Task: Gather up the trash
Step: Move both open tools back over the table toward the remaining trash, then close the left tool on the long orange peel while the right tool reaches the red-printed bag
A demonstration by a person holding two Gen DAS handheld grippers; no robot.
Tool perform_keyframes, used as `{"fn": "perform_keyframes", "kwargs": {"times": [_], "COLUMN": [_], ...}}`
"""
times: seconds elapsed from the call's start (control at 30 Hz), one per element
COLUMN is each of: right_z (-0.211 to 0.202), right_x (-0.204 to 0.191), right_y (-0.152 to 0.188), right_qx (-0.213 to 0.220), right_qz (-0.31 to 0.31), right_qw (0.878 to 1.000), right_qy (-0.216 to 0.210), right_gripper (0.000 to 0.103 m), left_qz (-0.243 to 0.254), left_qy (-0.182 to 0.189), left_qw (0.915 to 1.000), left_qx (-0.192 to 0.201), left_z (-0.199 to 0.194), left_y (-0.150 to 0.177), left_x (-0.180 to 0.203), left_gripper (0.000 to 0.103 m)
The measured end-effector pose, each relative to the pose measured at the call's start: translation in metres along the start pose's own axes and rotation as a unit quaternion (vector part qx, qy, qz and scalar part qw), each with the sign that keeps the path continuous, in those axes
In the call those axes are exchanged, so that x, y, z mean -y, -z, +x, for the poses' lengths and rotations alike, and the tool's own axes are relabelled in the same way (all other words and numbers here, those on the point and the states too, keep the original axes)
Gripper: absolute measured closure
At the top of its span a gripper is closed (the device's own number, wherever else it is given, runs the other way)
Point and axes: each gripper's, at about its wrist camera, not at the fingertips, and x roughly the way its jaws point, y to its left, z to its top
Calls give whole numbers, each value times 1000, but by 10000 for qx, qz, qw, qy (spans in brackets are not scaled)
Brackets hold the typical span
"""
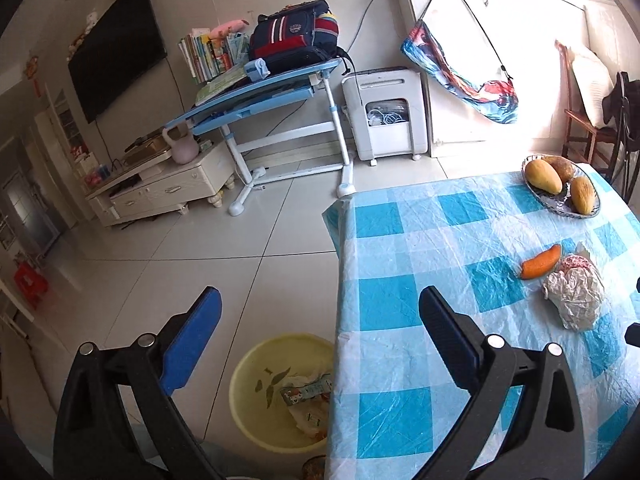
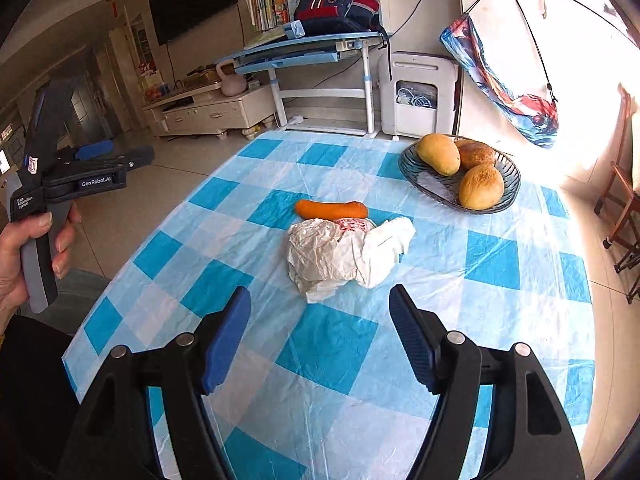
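Lying near the middle of the desk (image 2: 208,216), which wears a blue-and-white checked plastic cover, is the crumpled white paper (image 2: 344,254), with a red-patterned scrap tucked into its top. An orange carrot (image 2: 331,209) lies just beyond it, touching or very nearly touching the paper (the gap cannot be made out). A dark glass bowl (image 2: 506,194) holding three yellow-brown fruits stands towards the desk's far right corner, well apart from the paper.

The right hand-held gripper (image 2: 320,322) is released, nothing between its blue pads, and sits over the desk's near edge, pointing at the paper. No object stands between it and the paper.

The left hand-held gripper (image 1: 320,336) is likewise released, jaws spread wide and empty, straddling the desk's left edge. In the right wrist view a hand (image 2: 24,256) grips its handle beyond that edge.

On the floor below the desk's left edge stands a yellow basin (image 1: 260,364) already containing wrappers and scraps; the desk's overhang hides part of it.

Further off: a blue child's table with a backpack, a white appliance, a low cabinet.
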Motion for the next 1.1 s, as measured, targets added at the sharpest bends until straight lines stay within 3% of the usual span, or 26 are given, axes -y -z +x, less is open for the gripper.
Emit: {"fn": "perform_keyframes", "kwargs": {"times": [0.13, 0.23, 0.4, 0.53, 0.63, 0.7, 0.93, 1.1], "right_z": [7, 15, 29, 50, 64, 64, 39, 36], "right_x": [21, 23, 13, 9, 12, 13, 10, 33], "right_y": [6, 0, -20, -26, -17, -14, -1, 7], "right_qx": [-69, -185, -68, -141, -451, -545, -1008, -1237], "right_qz": [402, 357, -72, -210, -153, -185, -716, -388], "right_qw": [9992, 9992, 9999, 9995, 9980, 9969, 9904, 9880], "right_qy": [-16, -45, -64, -188, -409, -543, -611, -835], "right_gripper": [32, 30, 25, 25, 57, 66, 69, 69], "left_qz": [717, 1098, 1164, 1210, 1349, 1459, 2020, 2229], "left_qy": [395, 550, 761, 859, 956, 1079, 1385, 1345], "left_qw": [9966, 9923, 9896, 9885, 9856, 9828, 9690, 9653], "left_qx": [62, 177, 358, 287, 345, 345, 318, 198], "left_z": [5, 8, 15, 30, 34, 40, 50, 59], "left_y": [-1, -5, -20, -25, -28, -30, -27, -22], "left_x": [44, 70, 91, 103, 115, 125, 168, 189], "left_gripper": [7, 7, 7, 7, 7, 7, 7, 7]}}
